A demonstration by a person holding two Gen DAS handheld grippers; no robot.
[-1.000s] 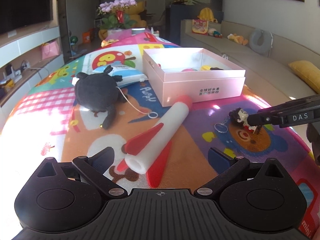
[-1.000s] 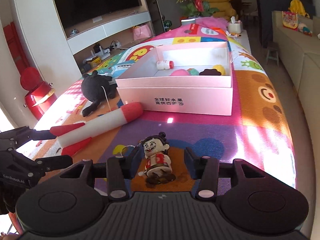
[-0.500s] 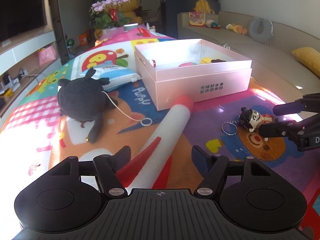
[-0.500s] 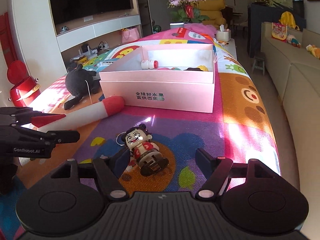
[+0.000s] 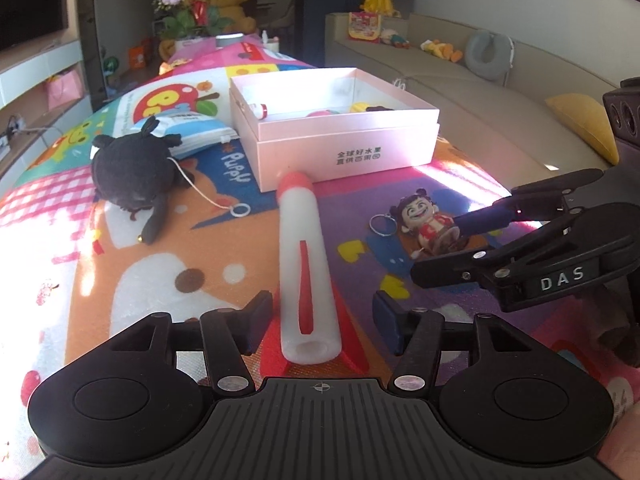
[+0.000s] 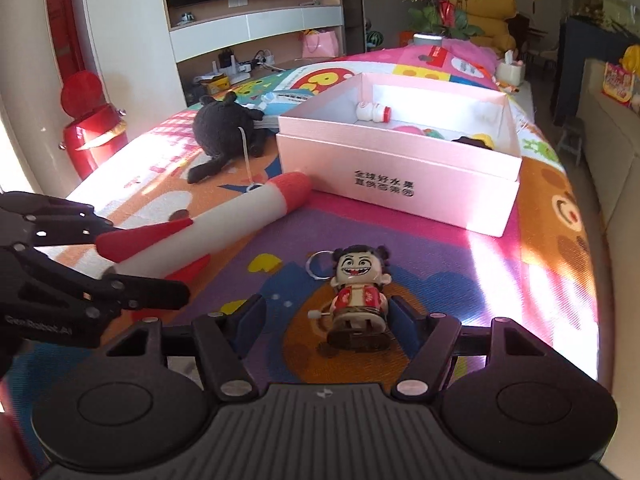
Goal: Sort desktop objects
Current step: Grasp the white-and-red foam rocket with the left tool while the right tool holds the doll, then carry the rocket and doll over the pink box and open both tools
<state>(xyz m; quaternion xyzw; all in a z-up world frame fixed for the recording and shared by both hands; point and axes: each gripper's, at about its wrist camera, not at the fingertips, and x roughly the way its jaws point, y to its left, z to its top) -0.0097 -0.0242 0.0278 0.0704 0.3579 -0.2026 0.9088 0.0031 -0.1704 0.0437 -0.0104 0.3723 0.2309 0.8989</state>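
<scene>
A white foam rocket (image 5: 304, 256) with a red nose and red fins lies on the colourful play mat, its tail between the fingers of my left gripper (image 5: 322, 316). Those jaws are closing, with small gaps still showing at the pads. A wind-up doll (image 6: 356, 300) with a key ring lies on its back between the fingers of my right gripper (image 6: 330, 312). These jaws are closing too, and the pads stand just clear of the doll. In the left wrist view, the right gripper (image 5: 438, 246) straddles the doll (image 5: 430, 224). An open pink box (image 5: 348, 152) holds several small toys.
A black plush toy (image 5: 132, 168) with a white cord and ring lies left of the box, beside a blue-and-white pouch (image 5: 192, 132). A sofa runs along the mat's right side. A TV cabinet (image 6: 256, 28) and a red bin (image 6: 90, 136) stand to the left.
The left jaws narrowed from wide apart and lined up around the rocket's tail. The right jaws let go of the doll and spread, then came in around it again.
</scene>
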